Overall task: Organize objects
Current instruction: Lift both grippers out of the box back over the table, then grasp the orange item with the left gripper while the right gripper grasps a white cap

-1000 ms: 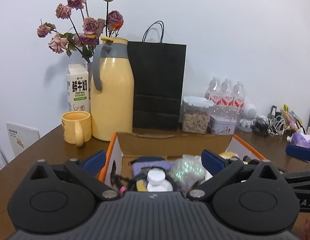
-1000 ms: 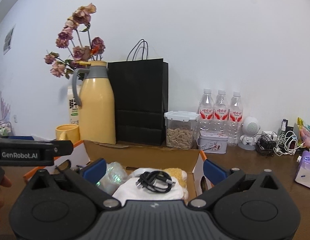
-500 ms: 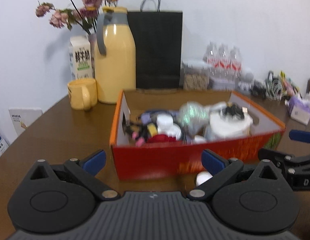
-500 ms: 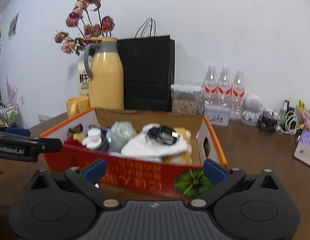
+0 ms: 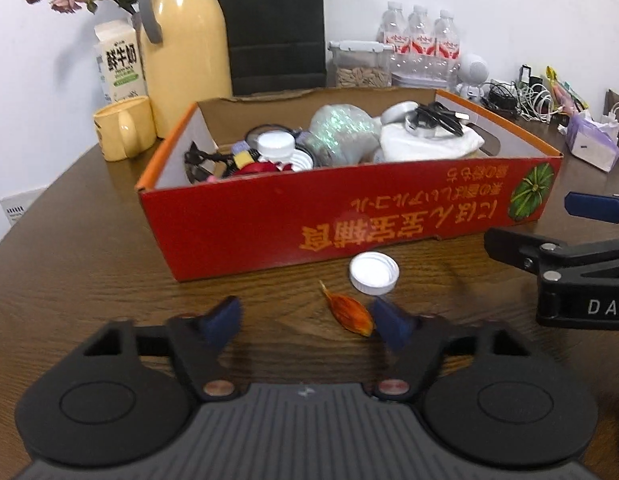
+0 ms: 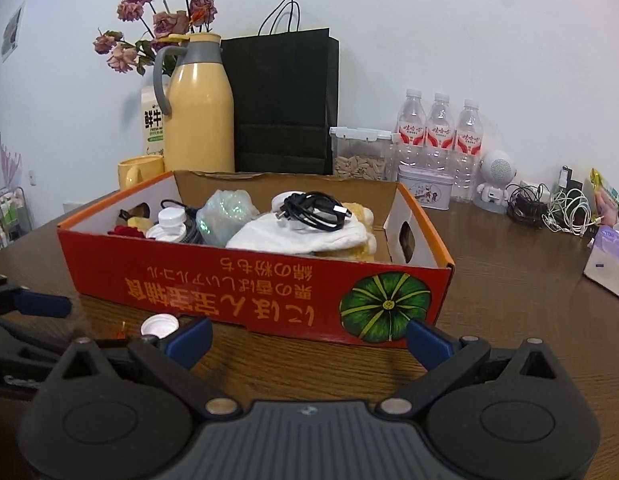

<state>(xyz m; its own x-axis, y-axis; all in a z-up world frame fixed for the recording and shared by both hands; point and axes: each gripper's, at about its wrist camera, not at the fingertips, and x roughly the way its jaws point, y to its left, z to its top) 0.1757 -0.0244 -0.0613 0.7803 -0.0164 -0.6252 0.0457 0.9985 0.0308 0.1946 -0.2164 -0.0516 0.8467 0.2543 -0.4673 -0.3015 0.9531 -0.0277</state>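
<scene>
A: Red cardboard box [image 5: 269, 216] on the brown wooden table [image 5: 77, 264], crammed: white cloth [image 5: 425, 142], black cable [image 6: 313, 210] on top, white-capped bottle [image 5: 275, 146].

B: We note a loose white cap [image 5: 374, 273] on the table just in front of the box, an orange petal [image 5: 349, 313] beside it.

A: Our left gripper [image 5: 305, 322] is closing, nothing between its jaws; the petal lies near its right fingertip.

B: Our right gripper [image 6: 307, 338] stands spread wide, released, facing the box's pumpkin print. Yellow jug [image 6: 199, 108] stands behind.
</scene>
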